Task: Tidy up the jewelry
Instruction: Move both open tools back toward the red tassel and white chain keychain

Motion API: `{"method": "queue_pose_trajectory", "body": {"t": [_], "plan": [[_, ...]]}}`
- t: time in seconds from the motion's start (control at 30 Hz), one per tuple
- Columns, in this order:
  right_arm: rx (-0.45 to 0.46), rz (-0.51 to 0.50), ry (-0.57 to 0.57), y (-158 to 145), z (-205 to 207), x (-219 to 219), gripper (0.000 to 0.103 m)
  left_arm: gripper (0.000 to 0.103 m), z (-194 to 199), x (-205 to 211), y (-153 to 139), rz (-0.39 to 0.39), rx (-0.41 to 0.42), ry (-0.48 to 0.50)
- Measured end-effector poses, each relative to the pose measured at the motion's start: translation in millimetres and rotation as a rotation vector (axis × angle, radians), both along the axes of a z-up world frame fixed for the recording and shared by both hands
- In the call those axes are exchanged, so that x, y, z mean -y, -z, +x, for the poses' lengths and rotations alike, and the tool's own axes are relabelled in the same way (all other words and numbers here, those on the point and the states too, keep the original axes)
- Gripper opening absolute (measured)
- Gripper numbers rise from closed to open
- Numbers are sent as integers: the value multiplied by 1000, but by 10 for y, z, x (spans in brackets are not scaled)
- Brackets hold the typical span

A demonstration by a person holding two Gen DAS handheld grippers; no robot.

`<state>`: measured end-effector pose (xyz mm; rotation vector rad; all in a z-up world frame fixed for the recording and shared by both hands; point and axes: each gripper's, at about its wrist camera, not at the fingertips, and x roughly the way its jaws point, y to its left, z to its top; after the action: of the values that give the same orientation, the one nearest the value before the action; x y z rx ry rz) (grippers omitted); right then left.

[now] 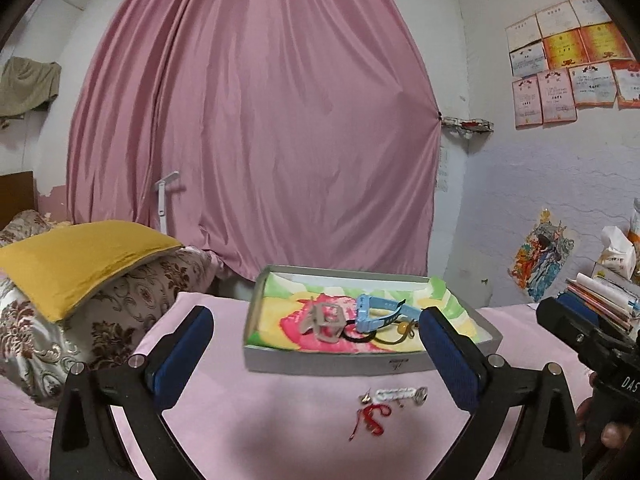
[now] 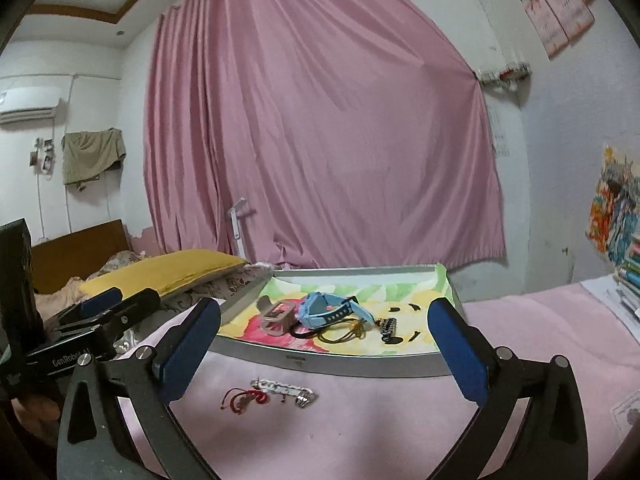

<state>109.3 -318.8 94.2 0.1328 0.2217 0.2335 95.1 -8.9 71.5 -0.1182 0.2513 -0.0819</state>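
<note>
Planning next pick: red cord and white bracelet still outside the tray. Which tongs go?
Left, marginally. Both tongs, left and right, are open and empty. The red cord lies on the left side, the white bracelet beside it, before the tray.

The left gripper (image 1: pixel 316 348) and the right gripper (image 2: pixel 324 340) both point forward and slightly downward, side by side, jaws spread wide with nothing between their blue pads (image 1: pixel 182 354). A hand (image 1: pixel 600 424) grips the right gripper's handle.

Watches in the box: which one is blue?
The blue watch lies in the middle of the box, right of the grey one, which looks like just a strap and an empty frame.
</note>
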Motion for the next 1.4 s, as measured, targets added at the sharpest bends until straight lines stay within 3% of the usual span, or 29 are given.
{"method": "queue_pose_trajectory", "body": {"t": [0.1, 0.37, 0.53, 0.8, 0.87, 0.93, 1.03, 1.23, 1.4], "plan": [[18, -27, -16, 22, -87, -49, 102, 103, -89, -72, 44, -2, -3, -7], [-47, -79, -39, 152, -85, -112, 102, 103, -202, -142, 262, 51, -51, -9], [-142, -138, -58, 255, 41, -138, 102, 103, -144, -140, 381, 53, -120, 17], [-333, -166, -81, 404, 340, -125, 101, 103, 95, -64, 549, 61, -301, 61], [-383, -176, -100, 459, 456, -145, 94, 101, 163, -41, 581, 54, -341, 81], [-425, -185, -123, 516, 558, -171, 74, 92, 220, -24, 605, 35, -373, 109], [-525, -150, -185, 635, 723, -173, 60, 80, 298, 3, 636, 4, -418, 141], [-596, -131, -237, 742, 846, -255, 48, 61, 437, 66, 705, -66, -495, 215], [-602, -160, -255, 728, 935, -348, 47, 53, 552, 169, 730, -82, -539, 253]]}}
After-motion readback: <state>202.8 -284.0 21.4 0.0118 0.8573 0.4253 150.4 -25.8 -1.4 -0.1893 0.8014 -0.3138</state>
